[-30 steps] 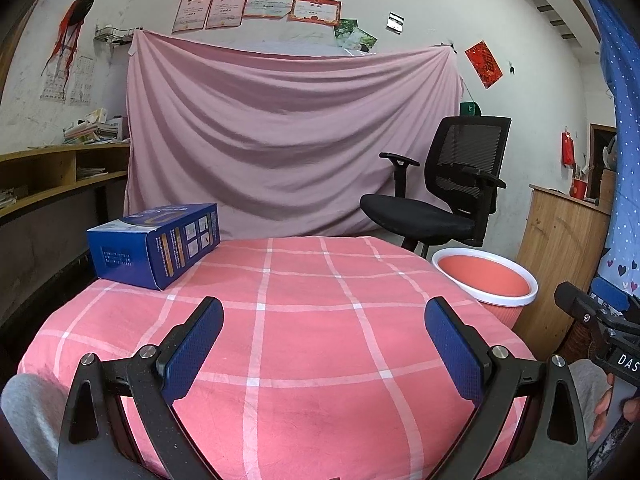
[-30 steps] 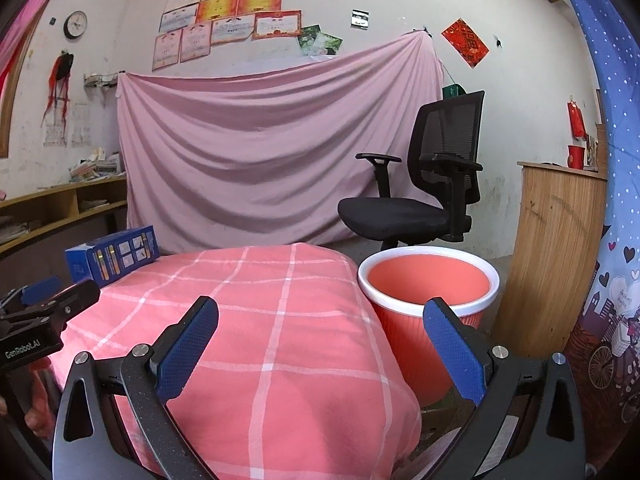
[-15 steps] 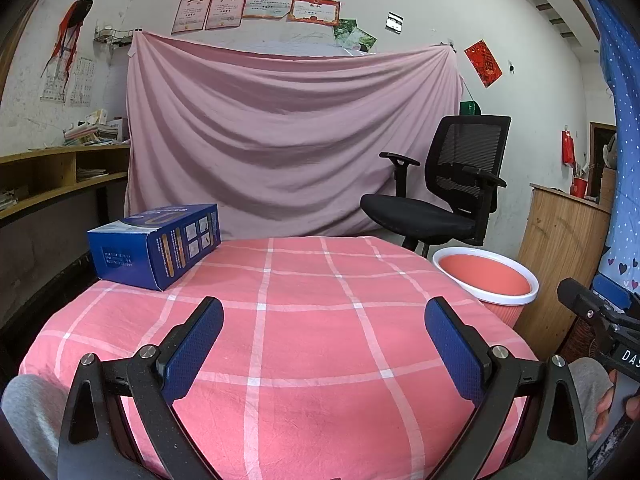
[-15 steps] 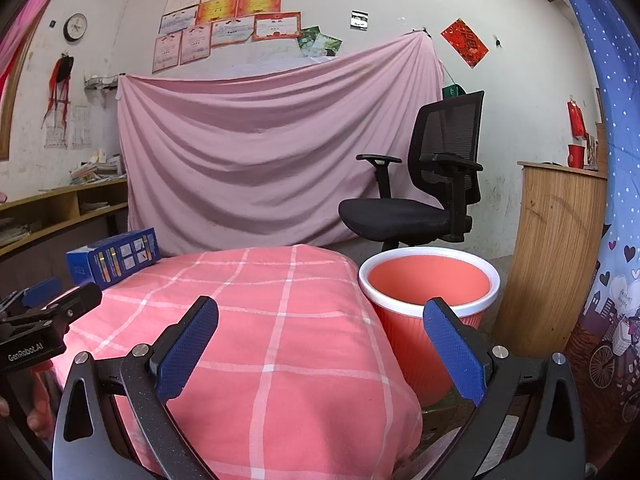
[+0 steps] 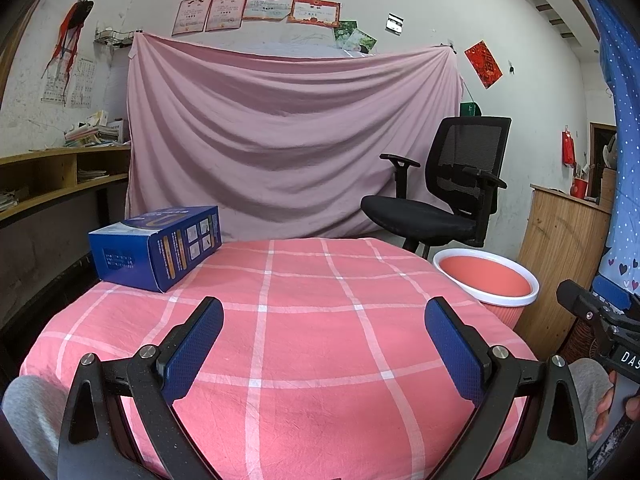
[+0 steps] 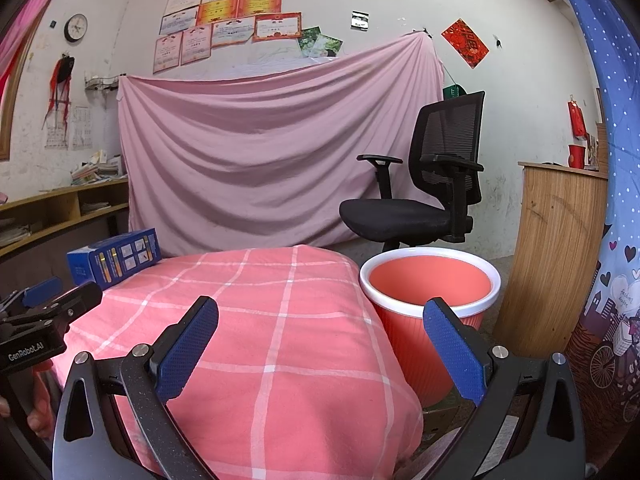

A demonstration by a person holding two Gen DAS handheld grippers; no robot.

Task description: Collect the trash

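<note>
A blue cardboard box [image 5: 156, 246] lies on the far left part of the table with the pink checked cloth [image 5: 304, 320]; the right wrist view shows the box [image 6: 114, 257] at the table's far left corner. A salmon bin with a white rim [image 5: 486, 282] stands on the floor off the table's right side, and its inside looks bare in the right wrist view [image 6: 430, 292]. My left gripper [image 5: 322, 322] hovers open over the near middle of the cloth, holding nothing. My right gripper [image 6: 320, 322] is open too, between the table's right edge and the bin.
A black office chair [image 5: 444, 196] stands behind the bin, in front of a hanging pink sheet [image 5: 288, 140]. A wooden cabinet [image 6: 556, 256] is right of the bin. Wooden shelves [image 5: 52, 176] run along the left wall. Grey-clad knees [image 5: 28, 412] show at the table's near edge.
Almost nothing differs: both grippers stay open, and the views shift only slightly, as if both drifted a little forward and up.
</note>
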